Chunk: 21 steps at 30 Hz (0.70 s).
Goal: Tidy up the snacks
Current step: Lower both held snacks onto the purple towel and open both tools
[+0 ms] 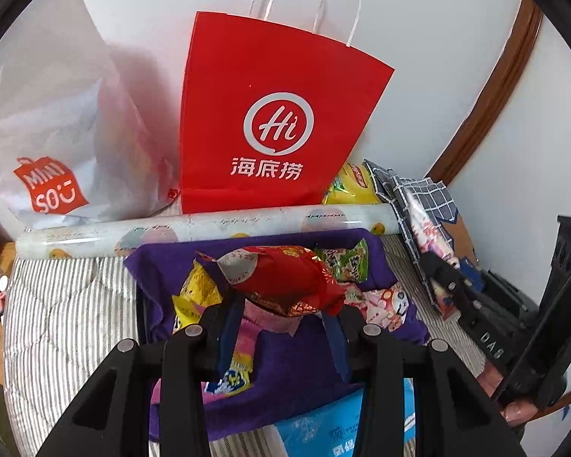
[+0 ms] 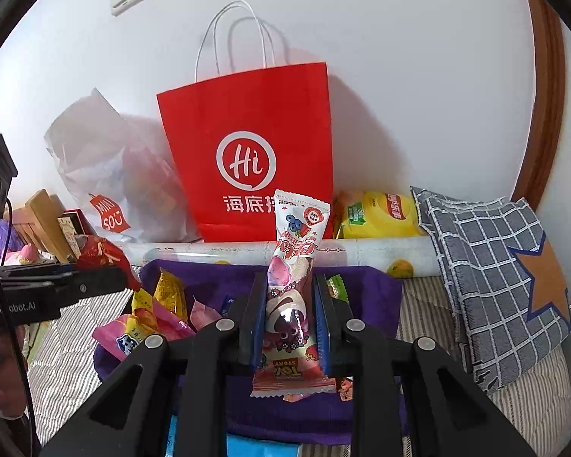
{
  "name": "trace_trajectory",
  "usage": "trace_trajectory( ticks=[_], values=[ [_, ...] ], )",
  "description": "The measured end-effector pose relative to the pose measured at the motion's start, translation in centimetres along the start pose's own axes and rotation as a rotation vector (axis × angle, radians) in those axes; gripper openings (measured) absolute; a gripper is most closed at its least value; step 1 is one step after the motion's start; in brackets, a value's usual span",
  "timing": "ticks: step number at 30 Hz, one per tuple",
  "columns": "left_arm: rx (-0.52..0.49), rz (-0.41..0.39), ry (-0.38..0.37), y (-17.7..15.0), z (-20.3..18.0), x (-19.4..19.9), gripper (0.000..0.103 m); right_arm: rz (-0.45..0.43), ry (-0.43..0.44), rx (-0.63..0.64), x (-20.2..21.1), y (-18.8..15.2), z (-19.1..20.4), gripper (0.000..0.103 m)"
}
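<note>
Two grippers each clamp a snack, left gripper (image 1: 285,304) on the red packet (image 1: 281,278), right gripper (image 2: 289,320) on the pink wrapper (image 2: 291,297), probably bound for the red bag (image 2: 247,152).

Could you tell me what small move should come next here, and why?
Probably lift the right gripper toward the red paper bag: it already clamps the pink snack packet above the purple cloth, and the bag stands open-topped just behind.
</note>
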<state>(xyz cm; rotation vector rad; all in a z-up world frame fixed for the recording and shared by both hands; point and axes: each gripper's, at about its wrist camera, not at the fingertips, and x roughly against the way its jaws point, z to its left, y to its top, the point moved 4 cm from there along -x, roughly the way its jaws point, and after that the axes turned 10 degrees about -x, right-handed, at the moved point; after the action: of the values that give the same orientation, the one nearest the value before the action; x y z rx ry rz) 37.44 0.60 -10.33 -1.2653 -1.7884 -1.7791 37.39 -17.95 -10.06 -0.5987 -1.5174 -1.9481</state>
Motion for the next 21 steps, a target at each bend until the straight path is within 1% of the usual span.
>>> trace_trajectory(
  ticks=[6,11,14,21],
  values=[
    [-0.005,0.008,-0.010,0.4,0.1,-1.5,0.039,0.020,0.002,-0.003,-1.3,-0.5,-0.3,0.023],
    [0.017,0.056,-0.019,-0.3,0.8,-3.5,0.039,0.060,-0.003,-0.020,-2.9,-1.2,-1.1,0.023],
    [0.021,0.067,-0.016,-0.5,1.0,-4.1,0.039,0.087,0.001,-0.029,-3.7,-1.8,-1.4,0.023],
    [0.032,0.103,-0.015,-1.2,1.2,-5.5,0.039,0.121,-0.007,-0.029,-4.8,-3.0,-1.8,0.023]
  ],
)
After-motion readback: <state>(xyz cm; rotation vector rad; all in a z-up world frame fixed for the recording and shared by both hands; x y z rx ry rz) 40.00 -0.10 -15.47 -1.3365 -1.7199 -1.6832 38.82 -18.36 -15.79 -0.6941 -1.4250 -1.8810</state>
